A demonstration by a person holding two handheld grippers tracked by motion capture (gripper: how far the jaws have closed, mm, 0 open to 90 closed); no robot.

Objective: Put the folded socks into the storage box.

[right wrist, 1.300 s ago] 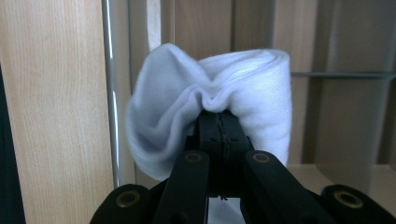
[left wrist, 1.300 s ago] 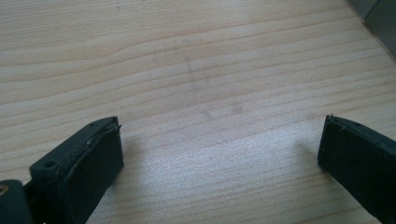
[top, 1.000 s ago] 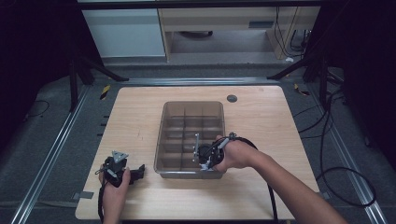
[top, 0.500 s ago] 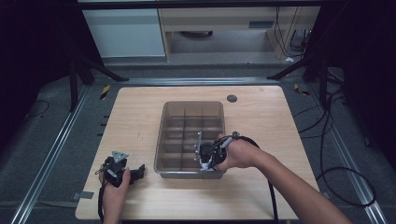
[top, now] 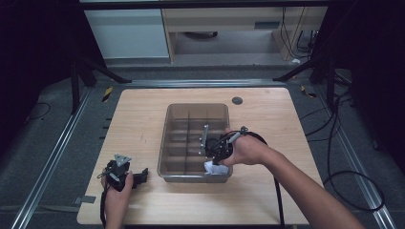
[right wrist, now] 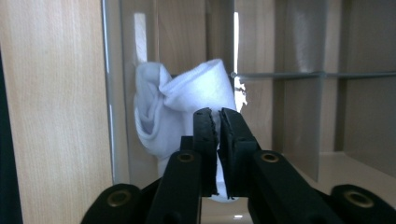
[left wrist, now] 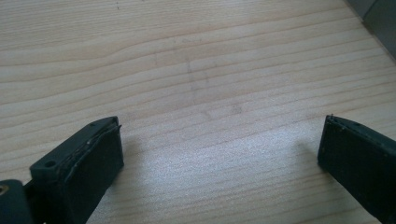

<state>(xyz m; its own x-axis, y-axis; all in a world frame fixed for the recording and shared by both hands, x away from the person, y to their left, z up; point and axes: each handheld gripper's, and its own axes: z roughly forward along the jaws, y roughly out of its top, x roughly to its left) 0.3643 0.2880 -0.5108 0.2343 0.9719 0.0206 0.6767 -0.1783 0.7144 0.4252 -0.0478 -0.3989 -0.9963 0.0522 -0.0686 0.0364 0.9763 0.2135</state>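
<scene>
Right hand-held gripper (right wrist: 218, 122) above cloth (right wrist: 187, 109), jaws just parting

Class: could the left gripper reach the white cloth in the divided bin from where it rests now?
Probably not without moving. The left gripper rests on the table outside the divided bin, whose wall stands between, and the white cloth sits in the far near-corner compartment under the right gripper.

Divided bin (top: 177, 143) on wooden table (top: 267, 119)
</scene>
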